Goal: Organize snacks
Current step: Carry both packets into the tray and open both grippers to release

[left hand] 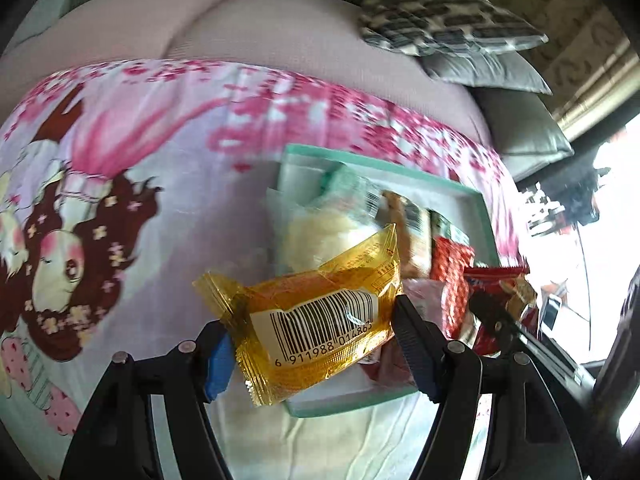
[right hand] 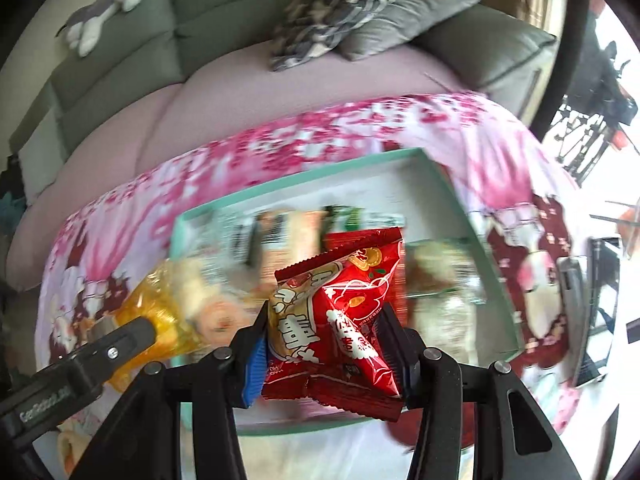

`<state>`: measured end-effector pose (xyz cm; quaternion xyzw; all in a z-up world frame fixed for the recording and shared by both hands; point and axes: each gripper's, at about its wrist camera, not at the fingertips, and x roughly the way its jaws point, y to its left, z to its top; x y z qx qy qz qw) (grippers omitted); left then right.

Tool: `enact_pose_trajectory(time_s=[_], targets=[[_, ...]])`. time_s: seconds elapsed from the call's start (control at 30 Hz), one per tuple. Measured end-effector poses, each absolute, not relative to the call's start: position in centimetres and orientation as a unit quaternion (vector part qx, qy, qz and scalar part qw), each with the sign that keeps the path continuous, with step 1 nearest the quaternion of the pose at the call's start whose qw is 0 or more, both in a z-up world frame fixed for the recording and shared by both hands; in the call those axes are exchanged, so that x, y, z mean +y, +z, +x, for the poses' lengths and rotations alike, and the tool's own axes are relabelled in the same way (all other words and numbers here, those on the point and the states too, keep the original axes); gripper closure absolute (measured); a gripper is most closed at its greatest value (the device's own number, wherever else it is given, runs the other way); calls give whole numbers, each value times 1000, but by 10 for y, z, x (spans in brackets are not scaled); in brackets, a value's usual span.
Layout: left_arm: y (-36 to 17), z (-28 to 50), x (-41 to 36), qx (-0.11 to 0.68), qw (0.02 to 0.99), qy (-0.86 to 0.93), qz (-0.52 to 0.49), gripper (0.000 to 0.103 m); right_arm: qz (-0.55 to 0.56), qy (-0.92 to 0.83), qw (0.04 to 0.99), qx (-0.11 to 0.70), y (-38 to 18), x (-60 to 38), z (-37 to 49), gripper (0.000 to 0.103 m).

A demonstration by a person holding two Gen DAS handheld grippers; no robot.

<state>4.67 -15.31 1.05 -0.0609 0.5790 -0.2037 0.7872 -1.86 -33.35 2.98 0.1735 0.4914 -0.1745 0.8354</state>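
My left gripper [left hand: 312, 336] is shut on a yellow snack packet [left hand: 320, 320] with a barcode, held above the near left edge of a teal-rimmed white box [left hand: 452, 188]. My right gripper [right hand: 326, 344] is shut on red snack packets [right hand: 344, 312], held over the same box [right hand: 320, 178]. The box holds several wrapped snacks: a pale round one [left hand: 324, 236], a beige pack [left hand: 416, 240] and a red pack [left hand: 450, 276]. The right gripper with its red packets shows in the left wrist view [left hand: 496, 304]. The left gripper with the yellow packet [right hand: 168, 304] shows in the right wrist view.
The box lies on a pink cartoon-print blanket [left hand: 140, 152] spread over a lilac sofa seat [left hand: 280, 28]. Grey and patterned cushions [left hand: 448, 20] sit at the back right. A plush toy [right hand: 108, 4] lies on the sofa back.
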Motion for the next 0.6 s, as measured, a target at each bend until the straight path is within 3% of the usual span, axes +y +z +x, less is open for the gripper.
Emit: enact_pose_trajectory(time_s=[0.5,0.6], targets=[[-14,34,-174,588,773,-236,-34,30,207,-185,807,521,-10,-358,-21,50],[-17,35,-172,593,769,-237,-42,28,222,-184,801,525,-15,-361,-22,43]])
